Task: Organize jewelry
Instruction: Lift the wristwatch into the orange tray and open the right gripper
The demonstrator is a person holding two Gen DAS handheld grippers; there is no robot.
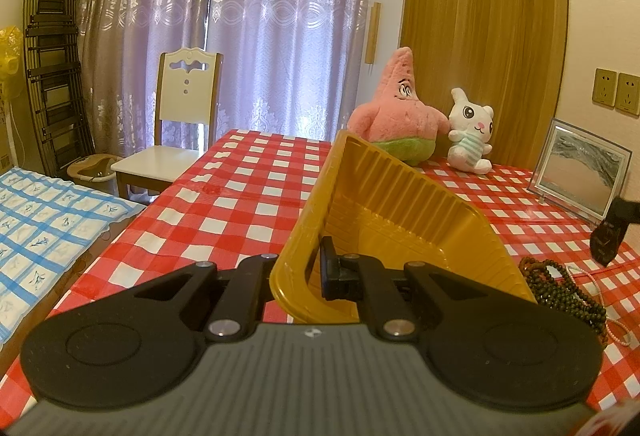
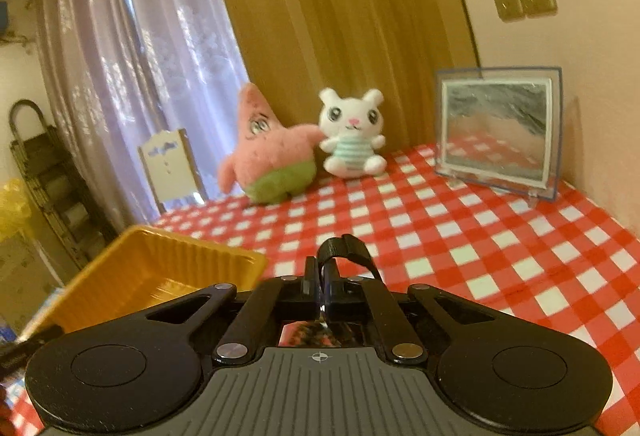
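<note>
My left gripper [image 1: 298, 272] is shut on the near rim of a yellow ribbed plastic tray [image 1: 400, 208] and holds it tilted up off the table. A pile of dark bead strands with a pale pink bead string [image 1: 568, 292] lies on the checked cloth to the tray's right. My right gripper [image 2: 322, 280] is shut on a black watch strap [image 2: 346, 248] that loops up above the closed fingers. The tray also shows at the left in the right wrist view [image 2: 152, 268]. The right gripper's dark tip [image 1: 612, 232] shows at the right edge in the left wrist view.
A red-and-white checked table [image 2: 480, 236] carries a pink star plush [image 1: 394, 112], a white bunny plush [image 1: 470, 132] and a framed sand picture [image 1: 580, 172] along the back. A white chair [image 1: 176, 132] stands left of the table, and a blue checked bed [image 1: 44, 224] beyond it.
</note>
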